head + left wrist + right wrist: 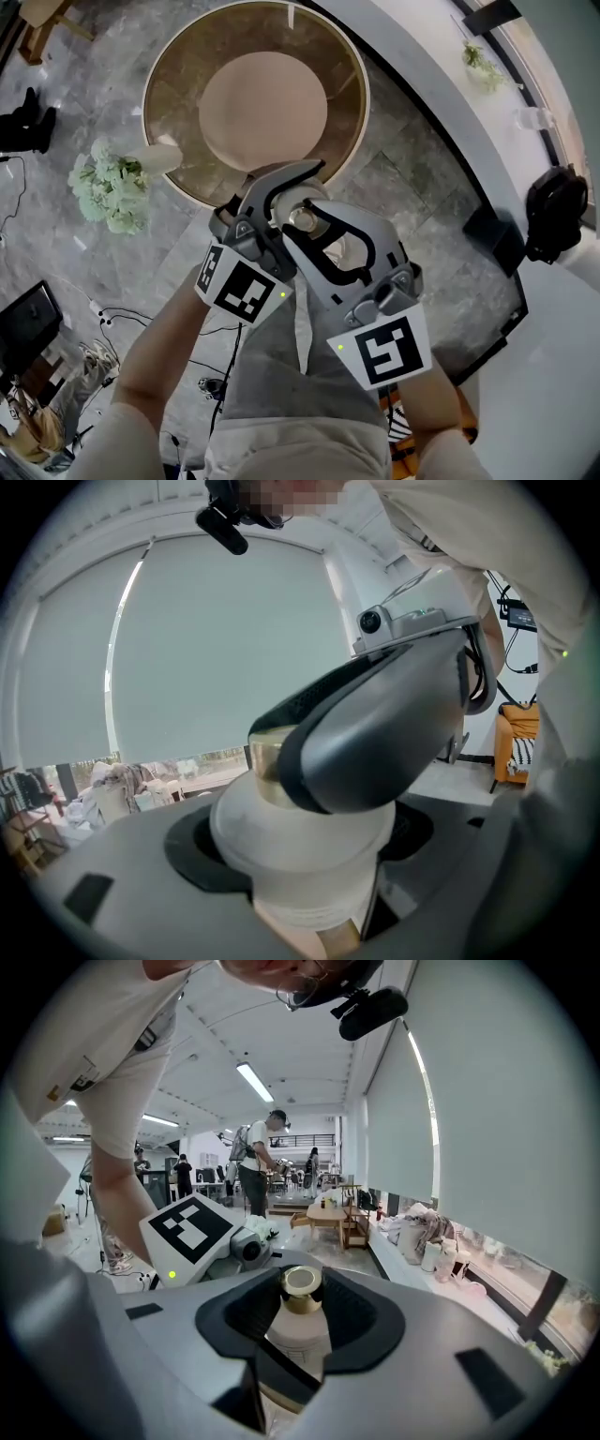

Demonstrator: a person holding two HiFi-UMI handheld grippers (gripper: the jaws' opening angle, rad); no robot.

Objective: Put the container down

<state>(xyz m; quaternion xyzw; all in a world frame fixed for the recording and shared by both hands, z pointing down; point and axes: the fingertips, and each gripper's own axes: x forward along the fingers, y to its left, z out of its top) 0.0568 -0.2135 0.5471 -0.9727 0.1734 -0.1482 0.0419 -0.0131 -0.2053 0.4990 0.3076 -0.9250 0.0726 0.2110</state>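
While both grippers are bunched up on the same little container (302, 219), nothing has been set down yet, so this looks like the carry-in part of the job. It's a frosted white bottle with a gold cap, held in the air over the near edge of the round table (169, 103).

The left gripper (272, 202) has its jaws pressed against the fat part of the body. The right gripper (314, 234) comes in from the other side, its jaws standing wide with dark pads hugging the bottle just below the cap. Both look like real grips, not just hovering around it.

Next move, best guess: the person carries it further in over the glass, toward the pale disc (262, 98) in the middle or the bare ring around it. Then it has to go down base first, with one grip let go before the other so it doesn't get tugged sideways. Which way is up for the bottle is hard to judge here, so levelling it first matters.

Not much is in the way. A white bit (161, 157) sits at the table's left edge, too unclear to name, with a bunch of pale flowers (111, 192) just past that edge. Cables (122, 319) trail on the floor well off to the left. The real nuisance is the two grippers crowding each other on such a small thing.
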